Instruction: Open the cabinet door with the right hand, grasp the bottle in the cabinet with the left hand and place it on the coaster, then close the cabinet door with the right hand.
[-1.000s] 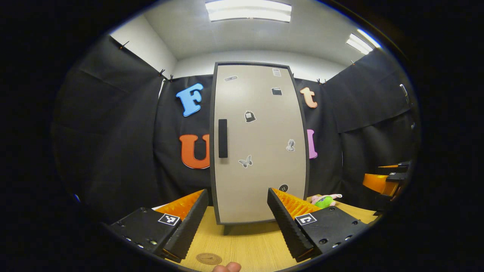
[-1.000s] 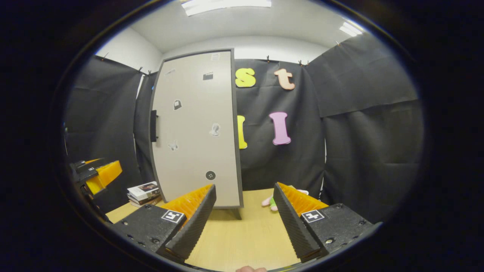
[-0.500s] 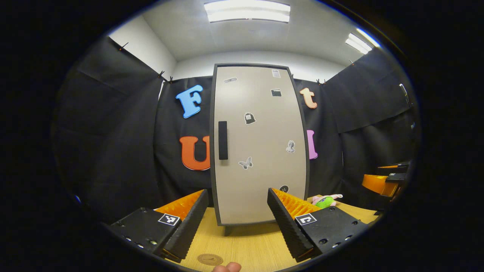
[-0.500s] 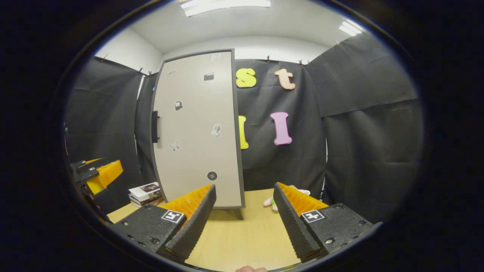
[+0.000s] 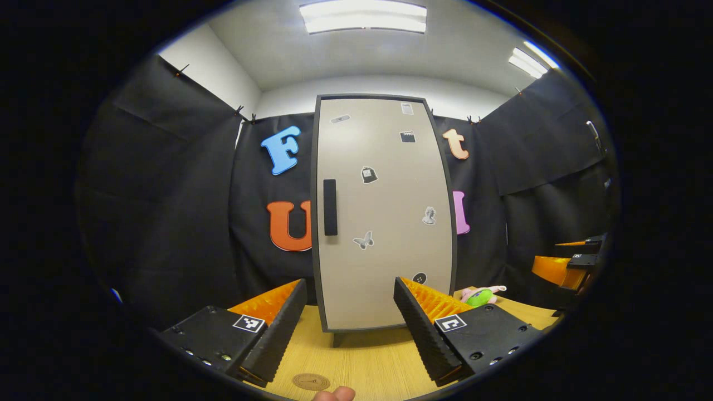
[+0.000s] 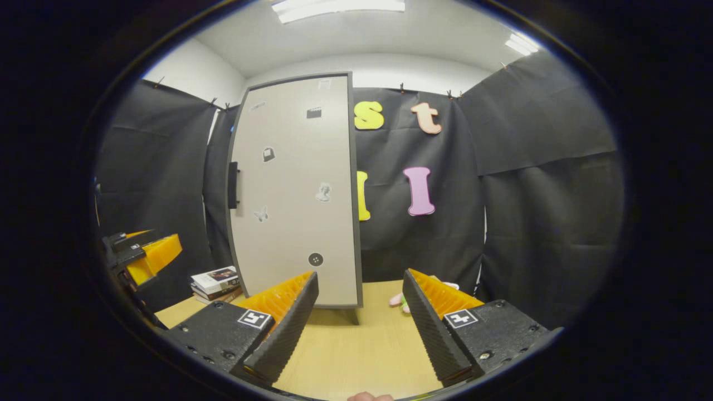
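Ahead we see the beige cabinet door (image 5: 384, 211), closed, dark-framed, stickered, its black handle (image 5: 330, 207) left; both our hand-held grippers, left (image 5: 350, 326) and right (image 6: 360, 323), gape empty before it.

left gripper (image 5: 350, 312) hangs over the table (image 5: 362, 362), fingers spread wide with nothing between them. straight ahead stands the cabinet (image 5: 384, 211), door closed, handle (image 5: 330, 207) on its left edge. coaster (image 5: 311, 381) sits near the table's front edge. right gripper (image 5: 568, 264) shows far right, beside a plush toy (image 5: 480, 295).
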A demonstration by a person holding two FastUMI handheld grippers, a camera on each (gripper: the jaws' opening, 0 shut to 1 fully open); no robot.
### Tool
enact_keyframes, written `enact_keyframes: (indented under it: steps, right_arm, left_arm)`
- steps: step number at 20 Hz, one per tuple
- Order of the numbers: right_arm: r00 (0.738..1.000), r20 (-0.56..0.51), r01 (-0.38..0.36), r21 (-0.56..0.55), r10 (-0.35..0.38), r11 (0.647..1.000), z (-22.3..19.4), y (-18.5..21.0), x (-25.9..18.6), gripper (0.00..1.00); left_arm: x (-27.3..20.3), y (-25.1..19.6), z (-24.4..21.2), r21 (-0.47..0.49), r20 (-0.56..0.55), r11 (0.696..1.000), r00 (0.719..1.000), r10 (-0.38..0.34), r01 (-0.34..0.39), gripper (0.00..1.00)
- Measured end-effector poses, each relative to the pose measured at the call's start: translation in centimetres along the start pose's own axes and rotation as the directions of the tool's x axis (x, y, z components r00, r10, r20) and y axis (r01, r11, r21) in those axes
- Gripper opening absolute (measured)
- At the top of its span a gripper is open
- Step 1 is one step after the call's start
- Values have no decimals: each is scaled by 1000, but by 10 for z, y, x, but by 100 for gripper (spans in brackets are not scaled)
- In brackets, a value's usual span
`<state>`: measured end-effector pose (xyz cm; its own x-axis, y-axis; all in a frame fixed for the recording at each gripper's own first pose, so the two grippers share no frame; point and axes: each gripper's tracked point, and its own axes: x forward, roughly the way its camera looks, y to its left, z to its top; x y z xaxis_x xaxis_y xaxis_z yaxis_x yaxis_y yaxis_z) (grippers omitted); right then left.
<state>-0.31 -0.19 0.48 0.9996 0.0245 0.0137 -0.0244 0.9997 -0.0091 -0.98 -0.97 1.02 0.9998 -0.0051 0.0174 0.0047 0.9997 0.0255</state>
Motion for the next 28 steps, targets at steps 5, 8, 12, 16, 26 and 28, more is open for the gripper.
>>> enact_keyframes:
  steps: [5, 8, 12, 16, 26, 28]
  right_arm:
    - [1000, -16, -21, -4, 21, 1000, -1, 3, 6, 98]
    - [999, -17, -34, -12, 34, 999, 1, 5, 10, 98]
    - [999, -4, -42, -13, 42, 999, 7, 7, 12, 98]
    - [995, 7, -100, -32, 100, 994, 20, 23, 27, 98]
    - [924, 5, -381, -61, 382, 922, 74, 139, 121, 98]
    - [903, 3, -427, -66, 429, 902, 85, 168, 144, 98]
  left_arm:
    - [-2, -2, -3, 2, -9, 1000, 1000, -1, 1, 94]
    - [-5, -2, -3, 8, -13, 1000, 1000, -1, 1, 95]
    - [-6, -3, -2, 10, -13, 1000, 1000, -1, 1, 95]
    - [-8, -6, 1, 5, -14, 1000, 1000, -14, 14, 95]
    - [-18, -24, -5, 2, -40, 999, 998, -53, 54, 95]
    - [-17, -23, -5, 2, -40, 999, 998, -53, 53, 95]
